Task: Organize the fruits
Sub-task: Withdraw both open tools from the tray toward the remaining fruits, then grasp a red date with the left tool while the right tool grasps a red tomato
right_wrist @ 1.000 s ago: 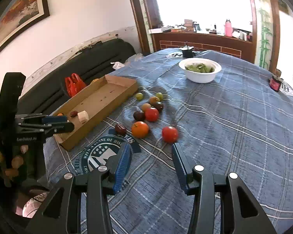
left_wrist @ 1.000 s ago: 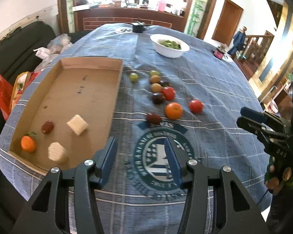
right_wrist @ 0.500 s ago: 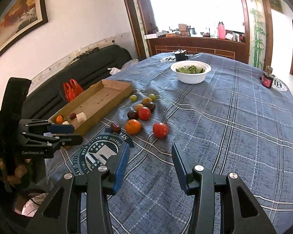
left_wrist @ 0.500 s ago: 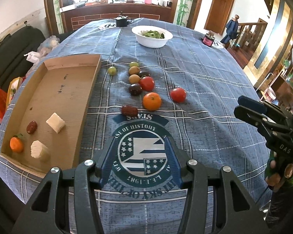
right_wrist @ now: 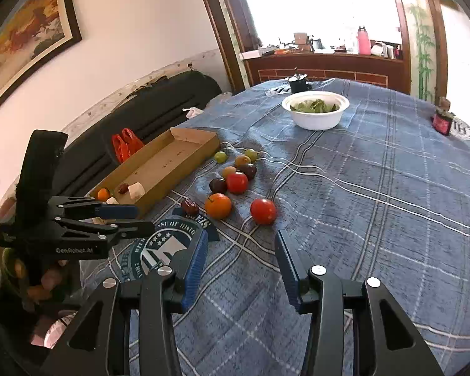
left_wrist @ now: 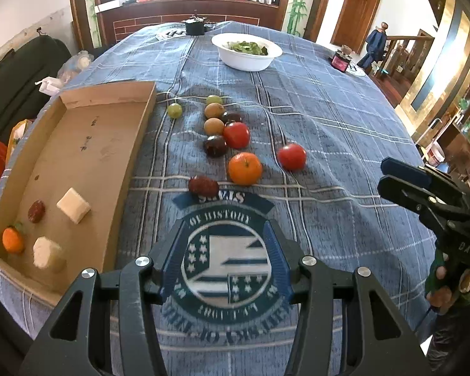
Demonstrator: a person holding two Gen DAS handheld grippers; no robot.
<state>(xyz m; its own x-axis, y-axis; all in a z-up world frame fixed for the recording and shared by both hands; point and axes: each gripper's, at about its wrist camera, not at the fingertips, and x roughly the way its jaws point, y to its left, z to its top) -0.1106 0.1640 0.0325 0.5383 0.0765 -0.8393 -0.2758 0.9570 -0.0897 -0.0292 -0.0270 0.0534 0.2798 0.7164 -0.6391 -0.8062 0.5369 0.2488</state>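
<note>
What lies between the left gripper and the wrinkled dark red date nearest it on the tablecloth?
Nothing visible. Only bare blue plaid tablecloth with its printed round emblem separates the open left gripper from the wrinkled dark red date. The orange mandarin sits beside the date, not in front of it.

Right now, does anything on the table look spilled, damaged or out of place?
Nothing looks spilled or damaged. About ten fruits lie loose on the blue tablecloth beside the cardboard tray, which holds only four items at its near end. The white bowl of greens stands upright. Both grippers' jaws are empty.
</note>
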